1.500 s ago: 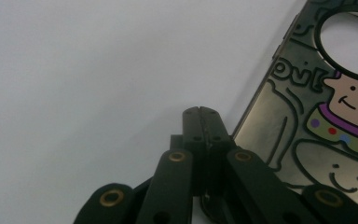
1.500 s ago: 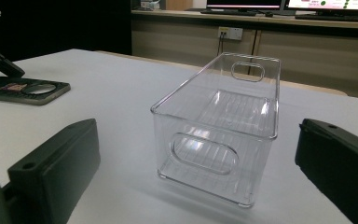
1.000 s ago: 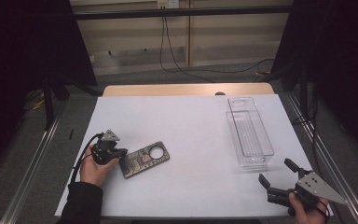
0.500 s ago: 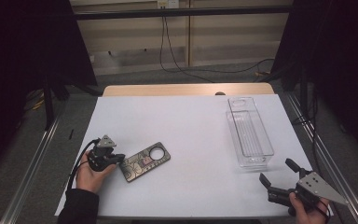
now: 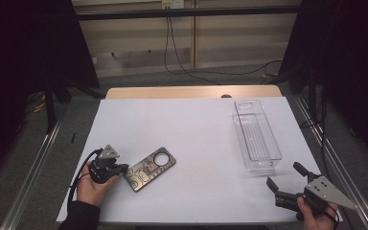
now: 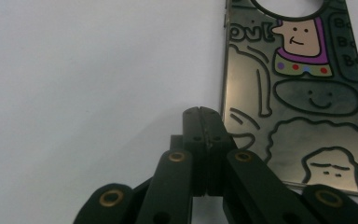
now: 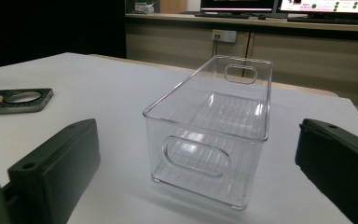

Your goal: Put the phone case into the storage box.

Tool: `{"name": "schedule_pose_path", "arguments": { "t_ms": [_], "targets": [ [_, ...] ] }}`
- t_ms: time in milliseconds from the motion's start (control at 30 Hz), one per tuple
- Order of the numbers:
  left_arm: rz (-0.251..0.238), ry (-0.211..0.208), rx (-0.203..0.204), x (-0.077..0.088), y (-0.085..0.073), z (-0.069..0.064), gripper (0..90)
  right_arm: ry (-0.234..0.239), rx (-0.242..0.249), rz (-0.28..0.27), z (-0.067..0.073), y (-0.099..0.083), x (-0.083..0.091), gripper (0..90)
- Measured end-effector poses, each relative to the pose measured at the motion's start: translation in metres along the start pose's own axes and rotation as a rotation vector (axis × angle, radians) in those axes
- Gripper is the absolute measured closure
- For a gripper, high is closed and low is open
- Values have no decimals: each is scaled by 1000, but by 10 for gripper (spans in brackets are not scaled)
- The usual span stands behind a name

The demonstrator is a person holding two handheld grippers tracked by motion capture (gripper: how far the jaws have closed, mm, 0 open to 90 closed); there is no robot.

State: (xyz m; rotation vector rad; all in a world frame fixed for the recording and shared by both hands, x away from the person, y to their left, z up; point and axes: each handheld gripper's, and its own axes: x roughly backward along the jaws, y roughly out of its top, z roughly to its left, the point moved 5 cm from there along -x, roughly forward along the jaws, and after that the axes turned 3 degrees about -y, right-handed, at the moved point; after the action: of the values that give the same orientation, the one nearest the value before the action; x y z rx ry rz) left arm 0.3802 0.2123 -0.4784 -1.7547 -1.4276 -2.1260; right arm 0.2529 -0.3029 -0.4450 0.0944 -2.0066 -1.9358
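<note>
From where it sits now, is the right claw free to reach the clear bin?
Probably yes: the right claw is open, aimed at the clear bin, with bare table between.

Both grippers were matte black. The left gripper point(image 5: 120, 168) carried a small grey three-cornered plate on top, and a black cable looped from it past a dark sleeve point(image 5: 79, 216). Its linkage arms, seen in the left gripper view, bore brass-coloured pivot rings and small dark screw holes. The right gripper point(image 5: 283, 181) wore a larger grey three-cornered plate dotted with holes; its jaws were thick, blocky pads.
</note>
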Motion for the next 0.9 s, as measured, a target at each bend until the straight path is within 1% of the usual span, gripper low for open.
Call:
{"name": "schedule_pose_path", "arguments": {
  "t_ms": [133, 167, 267, 333, 367, 400, 467, 500, 533, 567, 633, 667, 767, 833, 867, 900],
  "targets": [
    [-3, -7, -1, 2, -3, -5, 900, 1, 1, 1, 0, 0, 0, 0],
    [0, -5, -8, 3, -4, -6, 900, 1, 1, 1, 0, 0, 0, 0],
    [-4, -10, 0, 3, -5, -11, 900, 5, 2, 2, 1, 0, -1, 0],
    [2, -13, -23, 4, -5, -13, 900, 5, 2, 3, 1, 0, -1, 0],
    [0, -14, -25, 4, -5, -13, 900, 5, 1, 4, 1, 0, -1, 0],
    [-4, -18, -15, 4, -6, -14, 900, 6, 2, 3, 1, 0, -1, 0],
    [-5, -22, -14, 4, -6, -15, 900, 8, 2, 2, 1, 0, -1, 0],
    [-5, -32, -8, 4, -6, -17, 900, 8, 2, 4, 1, 0, -1, 0],
    [-4, -40, -12, 4, -7, -18, 900, 8, 1, 4, 1, 0, -1, 0],
    [-7, -39, -17, 4, -7, -19, 900, 9, 2, 4, 1, 0, -1, 0],
    [-11, -51, -12, 4, -6, -21, 900, 9, 3, 4, 1, 0, -1, 0],
    [-12, -48, -17, 4, -6, -20, 900, 12, 4, 5, 1, 0, -1, 0],
    [-25, -57, -4, 4, -7, -20, 900, 12, 5, 5, 1, 0, -1, 0],
    [-33, -41, -6, 5, -7, -18, 883, 12, 3, 5, 1, 0, -1, 0],
    [-48, -33, 8, 6, -6, -17, 860, 12, 3, 5, 1, 0, -1, 0],
    [-63, -24, 7, 8, -5, -16, 839, 13, 2, 5, 1, 0, -1, 0]
  ]
}}
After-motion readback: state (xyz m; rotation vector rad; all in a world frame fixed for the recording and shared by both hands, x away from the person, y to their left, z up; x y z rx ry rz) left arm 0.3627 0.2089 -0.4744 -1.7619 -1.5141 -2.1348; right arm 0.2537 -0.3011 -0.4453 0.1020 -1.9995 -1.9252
